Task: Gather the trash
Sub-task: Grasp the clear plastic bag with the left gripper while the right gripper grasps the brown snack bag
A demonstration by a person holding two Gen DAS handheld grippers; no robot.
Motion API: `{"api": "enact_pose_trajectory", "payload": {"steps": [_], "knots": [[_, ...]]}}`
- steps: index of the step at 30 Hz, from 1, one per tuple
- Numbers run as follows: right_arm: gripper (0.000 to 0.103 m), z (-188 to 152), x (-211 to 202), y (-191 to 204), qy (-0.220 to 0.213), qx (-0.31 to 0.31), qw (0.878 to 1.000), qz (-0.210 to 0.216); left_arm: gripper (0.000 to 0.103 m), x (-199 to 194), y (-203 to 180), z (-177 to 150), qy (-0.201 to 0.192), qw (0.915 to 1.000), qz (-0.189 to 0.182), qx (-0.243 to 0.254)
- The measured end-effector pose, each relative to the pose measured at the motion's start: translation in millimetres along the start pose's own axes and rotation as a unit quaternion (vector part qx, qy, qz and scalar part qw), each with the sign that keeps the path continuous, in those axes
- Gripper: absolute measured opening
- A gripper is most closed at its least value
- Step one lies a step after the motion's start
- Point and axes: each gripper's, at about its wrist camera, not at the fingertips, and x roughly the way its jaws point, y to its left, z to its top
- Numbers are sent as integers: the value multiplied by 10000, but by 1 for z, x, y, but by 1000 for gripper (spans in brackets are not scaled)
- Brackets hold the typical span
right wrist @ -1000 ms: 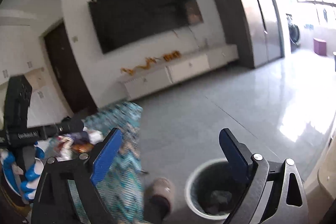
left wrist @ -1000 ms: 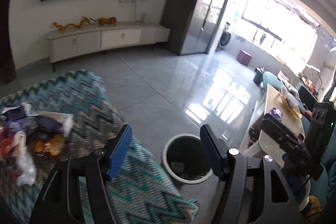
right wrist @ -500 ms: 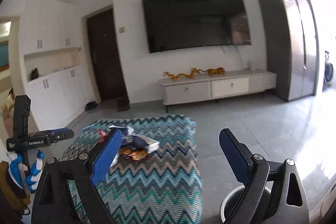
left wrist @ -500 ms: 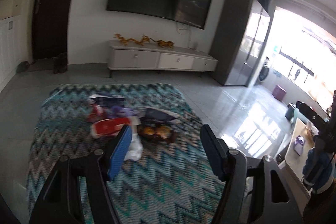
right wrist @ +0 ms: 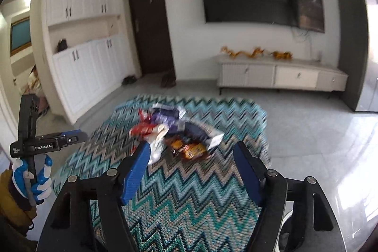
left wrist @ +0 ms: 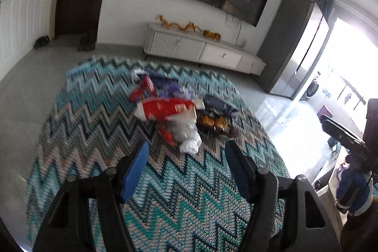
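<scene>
Trash [left wrist: 179,115] — blurred red, purple, white, orange wrappers — heaps on rug [left wrist: 94,134]; both tools gape, empty.

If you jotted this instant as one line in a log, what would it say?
left gripper: open, empty | right gripper: open, empty | trash pile: on zigzag rug, untouched | phase: both aimed at pile

Motion blur smears the trash pile [left wrist: 179,115] on the zigzag rug [left wrist: 99,124], so wrapper labels are unreadable. At five o'clock in the right wrist view, the white bin [right wrist: 287,219] is mostly hidden behind the gripper frame.
</scene>
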Motion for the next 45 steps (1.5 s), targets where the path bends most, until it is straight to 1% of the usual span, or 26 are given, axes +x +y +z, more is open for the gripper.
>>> {"api": "enact_pose_trajectory", "payload": {"steps": [5, 8, 15, 21, 26, 28, 29, 30, 31, 32, 33, 34, 35, 37, 38, 45], "knots": [[68, -13, 54, -5, 500, -35, 9986, 182, 66, 49, -2, -14, 469, 9987, -142, -158], [67, -19, 86, -7, 767, -70, 9966, 295, 65, 77, 0, -18, 700, 9970, -158, -302], [66, -25, 153, -4, 1203, -282, 9909, 526, 65, 121, 10, -17, 945, 9924, -231, -749], [66, -27, 195, 9, 1323, -593, 9878, 566, 64, 150, 14, -14, 1103, 9889, -250, -960], [66, -26, 219, 22, 1346, -1026, 9849, 372, 63, 167, 10, -12, 1135, 9878, -269, -1031], [66, -28, 229, 22, 1412, -1084, 9835, 321, 61, 172, 9, -9, 1125, 9876, -274, -1060], [66, -28, 232, 21, 1436, -1088, 9833, 271, 58, 175, 8, -8, 1122, 9871, -261, -1109], [66, -29, 236, 18, 1465, -1069, 9832, 210, 53, 177, 9, -8, 1119, 9866, -255, -1156], [63, -30, 241, 15, 1496, -1021, 9833, 174, 50, 179, 10, -7, 1114, 9863, -250, -1194], [59, -30, 243, 11, 1515, -951, 9837, 172, 42, 179, 11, -8, 1116, 9855, -269, -1247], [48, -31, 245, 9, 1526, -893, 9841, 181, 36, 181, 12, -8, 1135, 9845, -321, -1298], [42, -31, 245, 7, 1526, -865, 9843, 193, 35, 180, 14, -9, 1159, 9831, -380, -1363], [40, -31, 244, 6, 1517, -833, 9847, 218, 34, 178, 18, -11, 1163, 9823, -400, -1415], [28, -32, 242, 4, 1514, -789, 9849, 297, 33, 175, 18, -14, 1165, 9820, -403, -1433], [25, -32, 240, 5, 1510, -791, 9849, 305, 33, 173, 17, -16, 1173, 9818, -408, -1440], [21, -40, 221, 4, 1538, -664, 9849, 428, 32, 151, 14, -32, 1249, 9811, -454, -1405]]}}
